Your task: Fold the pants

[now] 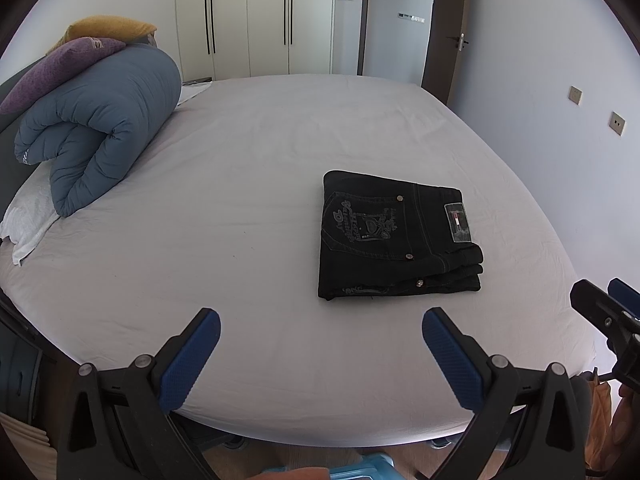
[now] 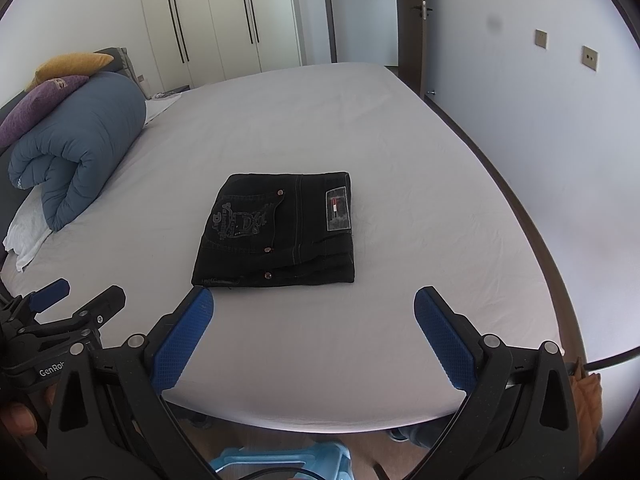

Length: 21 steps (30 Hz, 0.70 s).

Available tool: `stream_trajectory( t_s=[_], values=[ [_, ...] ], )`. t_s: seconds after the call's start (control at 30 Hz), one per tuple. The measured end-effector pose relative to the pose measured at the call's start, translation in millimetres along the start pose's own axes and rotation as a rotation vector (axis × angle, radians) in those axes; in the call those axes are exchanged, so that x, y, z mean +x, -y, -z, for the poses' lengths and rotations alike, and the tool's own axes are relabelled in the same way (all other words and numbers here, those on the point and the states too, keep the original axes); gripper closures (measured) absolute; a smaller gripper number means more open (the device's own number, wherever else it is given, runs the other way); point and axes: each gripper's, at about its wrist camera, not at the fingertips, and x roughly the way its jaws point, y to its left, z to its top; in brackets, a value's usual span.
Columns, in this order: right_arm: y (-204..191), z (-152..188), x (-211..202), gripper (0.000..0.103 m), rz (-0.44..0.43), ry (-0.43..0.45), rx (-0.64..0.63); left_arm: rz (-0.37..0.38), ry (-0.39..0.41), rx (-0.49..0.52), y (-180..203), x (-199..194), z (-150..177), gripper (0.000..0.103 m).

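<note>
White bed — folded black pants lie just ahead of both wide-spread, empty grippers — left gripper, right gripper.

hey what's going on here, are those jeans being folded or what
A person holds a two-finger gripper in each hand over a bed. The black pants already lie folded into a compact rectangle on the sheet, back pocket and label facing up. The left gripper and the right gripper are both open, holding nothing, hovering near the bed's close edge short of the pants. A rolled blue duvet with pillows sits at the far left.
</note>
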Motion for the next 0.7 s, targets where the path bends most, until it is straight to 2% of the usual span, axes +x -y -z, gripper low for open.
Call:
stream_trajectory(
  t_s=[0.7],
  values=[
    [0.7,-1.0,0.2,0.001,-0.001,-0.003,0.001,0.006,-0.003,0.003,0.2,2.5,0.3,0.000]
  ],
)
